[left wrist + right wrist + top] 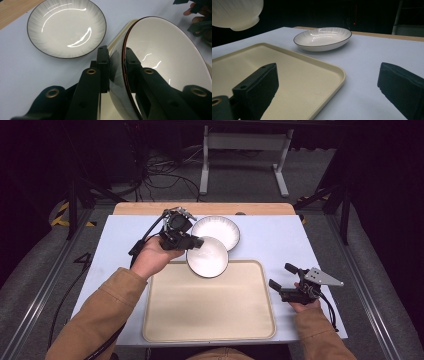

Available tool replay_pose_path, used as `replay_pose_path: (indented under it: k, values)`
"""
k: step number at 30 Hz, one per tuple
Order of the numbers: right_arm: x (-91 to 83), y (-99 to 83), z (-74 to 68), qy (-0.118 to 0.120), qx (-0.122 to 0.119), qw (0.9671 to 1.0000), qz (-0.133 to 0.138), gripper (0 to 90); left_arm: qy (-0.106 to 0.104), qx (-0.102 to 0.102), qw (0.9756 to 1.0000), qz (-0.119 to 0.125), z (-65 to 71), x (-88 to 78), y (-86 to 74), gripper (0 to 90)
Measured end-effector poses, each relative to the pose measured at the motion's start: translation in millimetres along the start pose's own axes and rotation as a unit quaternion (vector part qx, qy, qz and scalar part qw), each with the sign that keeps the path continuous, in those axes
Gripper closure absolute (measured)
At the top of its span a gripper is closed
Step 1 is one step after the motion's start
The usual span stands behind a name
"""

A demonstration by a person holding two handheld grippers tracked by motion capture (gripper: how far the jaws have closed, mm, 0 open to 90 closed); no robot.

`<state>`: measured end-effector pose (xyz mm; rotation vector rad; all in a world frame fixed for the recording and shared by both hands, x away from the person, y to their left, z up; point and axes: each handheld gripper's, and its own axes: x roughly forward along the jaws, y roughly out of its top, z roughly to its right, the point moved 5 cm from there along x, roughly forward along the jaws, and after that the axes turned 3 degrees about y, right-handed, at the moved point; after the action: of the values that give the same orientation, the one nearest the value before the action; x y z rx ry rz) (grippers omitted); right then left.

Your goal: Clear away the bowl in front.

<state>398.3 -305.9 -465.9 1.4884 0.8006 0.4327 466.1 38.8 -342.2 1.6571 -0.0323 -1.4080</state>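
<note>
My left gripper (196, 242) has its fingers clamped on the rim of the white bowl (207, 257) — tilted, lifted over the far edge of the tray (210, 320), just beside the plate (216, 231). My right gripper (283, 276) rests on the table (280, 235), fingers spread wide — gripping nothing.

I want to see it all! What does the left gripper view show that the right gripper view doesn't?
Left gripper view alone: the left gripper pinching the bowl's rim, one jaw inside, one outside, and the bowl's white inside. Right gripper view alone: the open right gripper, the bowl's underside, and the dark room behind. Both: the plate on the white table, and the cream tray.
</note>
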Motion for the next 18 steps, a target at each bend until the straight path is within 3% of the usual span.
replay_pose_path:
  k: [18]
  values:
    - [0.0, 0.0, 0.1, 0.0, -0.001, 1.0, 0.0, 3.7, -0.03, 0.037, 0.9981, -0.041, 16.0, 17.1, -13.9, 79.3]
